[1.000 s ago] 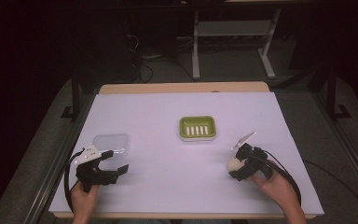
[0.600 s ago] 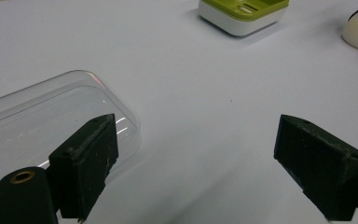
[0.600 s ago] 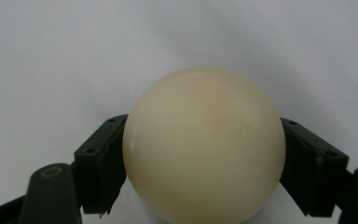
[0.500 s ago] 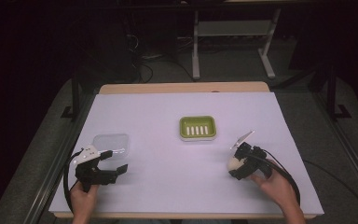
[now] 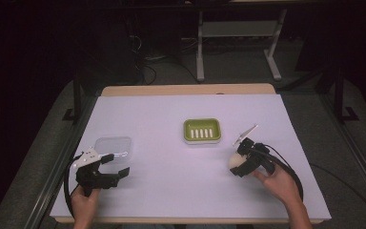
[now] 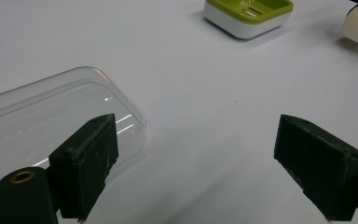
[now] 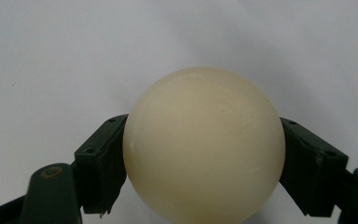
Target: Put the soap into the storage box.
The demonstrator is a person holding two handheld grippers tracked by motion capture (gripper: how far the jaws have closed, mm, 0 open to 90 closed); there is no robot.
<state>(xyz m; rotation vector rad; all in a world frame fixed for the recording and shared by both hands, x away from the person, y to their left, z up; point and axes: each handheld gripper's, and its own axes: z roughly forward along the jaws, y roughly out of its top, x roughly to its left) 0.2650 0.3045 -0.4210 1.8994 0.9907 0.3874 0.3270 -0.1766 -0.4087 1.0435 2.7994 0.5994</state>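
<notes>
right gripper [image 5: 238,164] pinching cream ball [image 7: 204,144], right of green dish [image 5: 202,130] | left gripper [image 5: 115,164] gaping beside clear lid [image 5: 114,147], left of dish

Clear lid [image 6: 51,121] cut off left

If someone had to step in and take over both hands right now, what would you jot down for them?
Right gripper: shut on the cream soap bar, a rounded one, at the near right of the table; whether it rests on the surface or is just lifted, I cannot tell.
Left gripper: open, holding nothing, with one finger by the edge of the clear plastic lid at the near left.
Green soap dish: mid-table, nothing in it.
Done: soap gripped.
Left, probably: set the soap in the dish; the lid may be meant to go on after.
</notes>
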